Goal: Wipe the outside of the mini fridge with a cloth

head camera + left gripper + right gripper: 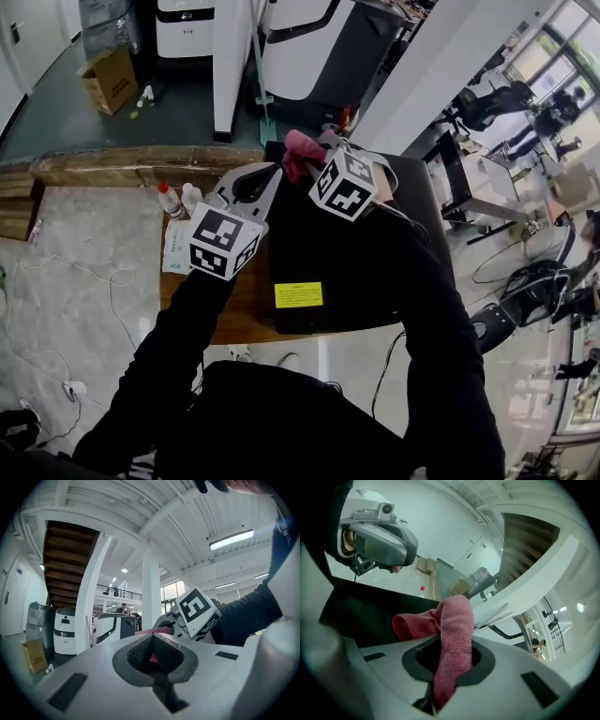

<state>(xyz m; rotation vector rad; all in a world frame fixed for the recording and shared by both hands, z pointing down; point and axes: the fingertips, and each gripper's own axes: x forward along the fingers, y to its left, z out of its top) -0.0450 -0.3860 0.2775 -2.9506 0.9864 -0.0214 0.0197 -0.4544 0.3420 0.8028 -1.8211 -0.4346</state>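
Two hand-held grippers are held over the black mini fridge (375,272), which is set on a wooden surface (239,305). The right gripper (454,644) is clamped on a pink cloth (457,613), which is pinched between the jaws and bunched beyond them toward 10 o'clock in the right gripper view. In the head view the cloth is seen at the far left corner of the fridge top, at 12 o'clock from a yellow label (298,295); contact with the fridge cannot be told. The left gripper (152,637) is seen with its jaws together and nothing clamped, at 8 o'clock of the right one. Two small bottles (178,199) are seen at 9 o'clock of it.
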